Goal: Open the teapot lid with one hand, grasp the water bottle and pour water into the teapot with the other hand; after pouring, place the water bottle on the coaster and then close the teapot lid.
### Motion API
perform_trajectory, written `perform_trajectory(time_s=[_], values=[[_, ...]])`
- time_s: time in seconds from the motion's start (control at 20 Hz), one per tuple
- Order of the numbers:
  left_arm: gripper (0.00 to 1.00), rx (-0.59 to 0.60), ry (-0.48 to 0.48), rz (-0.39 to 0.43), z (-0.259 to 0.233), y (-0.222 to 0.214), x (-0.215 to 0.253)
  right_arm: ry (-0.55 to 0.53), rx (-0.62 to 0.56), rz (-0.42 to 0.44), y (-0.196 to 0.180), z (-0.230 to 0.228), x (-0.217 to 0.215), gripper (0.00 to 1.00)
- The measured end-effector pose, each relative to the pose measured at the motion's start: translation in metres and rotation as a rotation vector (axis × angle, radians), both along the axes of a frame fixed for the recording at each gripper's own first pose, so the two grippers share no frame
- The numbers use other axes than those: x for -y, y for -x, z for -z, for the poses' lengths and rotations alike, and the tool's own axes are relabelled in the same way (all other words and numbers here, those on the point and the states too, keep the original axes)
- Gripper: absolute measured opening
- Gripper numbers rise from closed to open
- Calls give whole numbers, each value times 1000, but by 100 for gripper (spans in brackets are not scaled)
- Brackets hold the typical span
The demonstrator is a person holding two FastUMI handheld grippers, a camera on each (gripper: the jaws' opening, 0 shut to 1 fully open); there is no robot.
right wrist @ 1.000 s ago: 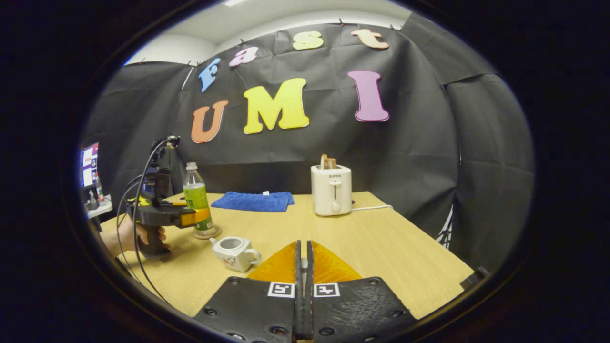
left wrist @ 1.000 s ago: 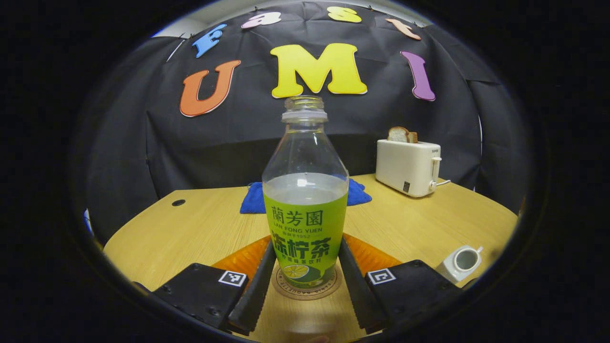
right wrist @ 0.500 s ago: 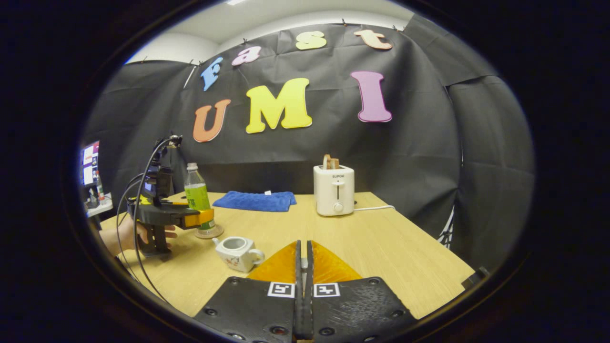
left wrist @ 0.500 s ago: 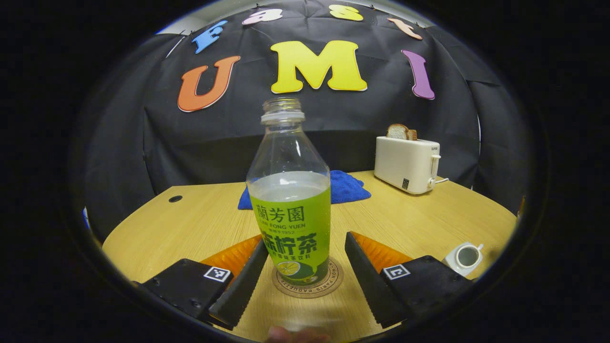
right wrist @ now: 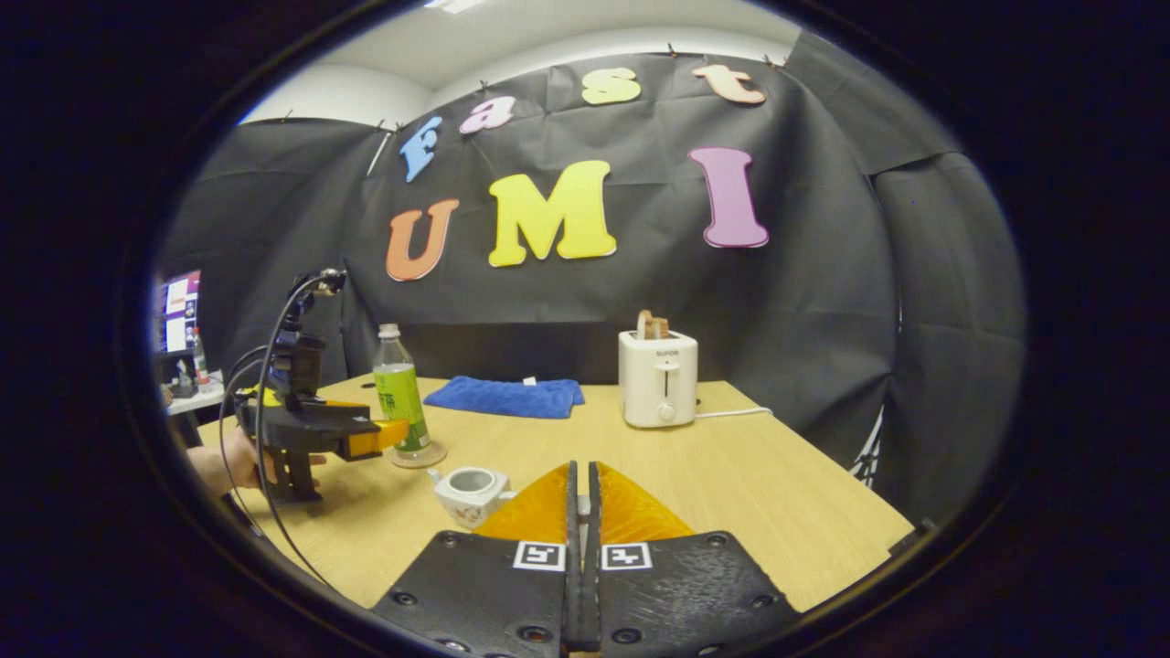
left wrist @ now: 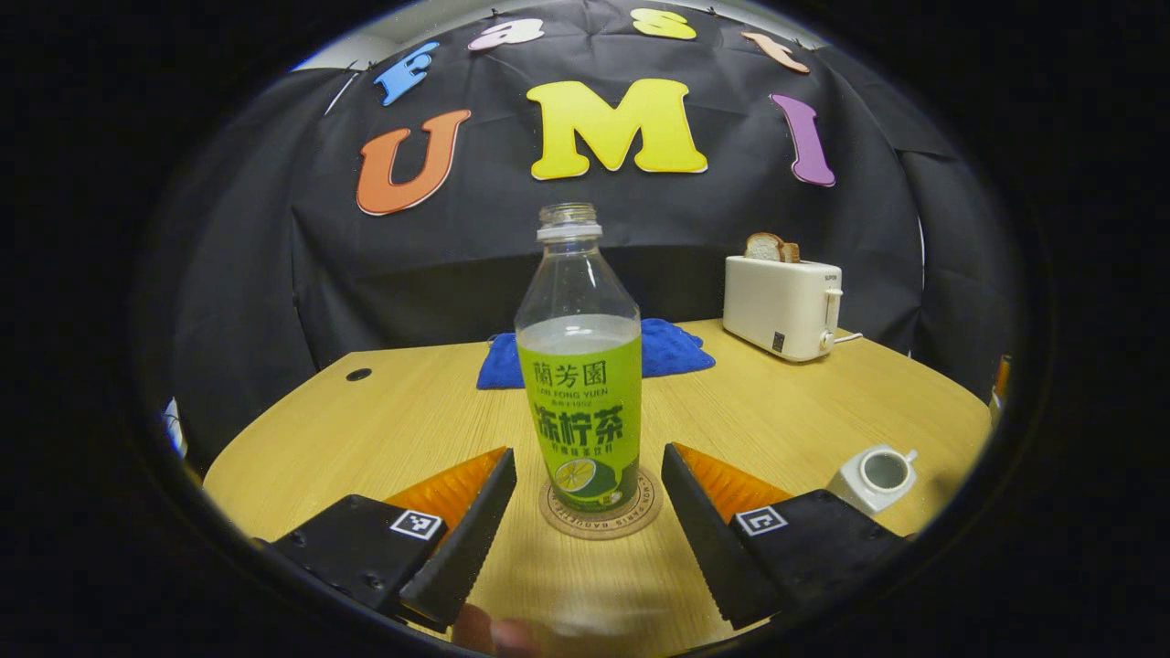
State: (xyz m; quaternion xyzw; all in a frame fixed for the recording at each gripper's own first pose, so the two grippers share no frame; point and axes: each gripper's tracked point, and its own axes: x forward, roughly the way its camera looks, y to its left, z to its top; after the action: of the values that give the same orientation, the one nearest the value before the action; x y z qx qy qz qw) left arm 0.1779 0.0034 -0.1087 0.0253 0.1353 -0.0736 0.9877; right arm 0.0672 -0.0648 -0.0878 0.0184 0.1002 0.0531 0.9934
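Right, left tongs (left wrist: 590, 525) spread wide, backed off since 0.5 s ago, clear of the water bottle (left wrist: 581, 384) standing on its coaster (left wrist: 600, 518). Right tongs (right wrist: 581, 548) shut tight, whether on the lid I can't tell. Teapot (left wrist: 873, 475) at 3 o'clock, lidless. Risk: returning lid clips rim, tips pot.

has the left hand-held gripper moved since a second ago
Yes. In the right gripper view, the left hand-held gripper has backed away from the water bottle, which stands on the coaster. Its fingers flanked the label before; now they are open and short of it.
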Motion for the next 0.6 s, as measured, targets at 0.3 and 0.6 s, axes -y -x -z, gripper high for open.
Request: perform_trajectory(time_s=[0.3,0.6], values=[[100,31,24,-62,-13,57,-30,3,31,-96,-26,-12,-42,0],[100,99,23,-134,-39,109,-61,1,5,-190,-55,-4,-84,0]])
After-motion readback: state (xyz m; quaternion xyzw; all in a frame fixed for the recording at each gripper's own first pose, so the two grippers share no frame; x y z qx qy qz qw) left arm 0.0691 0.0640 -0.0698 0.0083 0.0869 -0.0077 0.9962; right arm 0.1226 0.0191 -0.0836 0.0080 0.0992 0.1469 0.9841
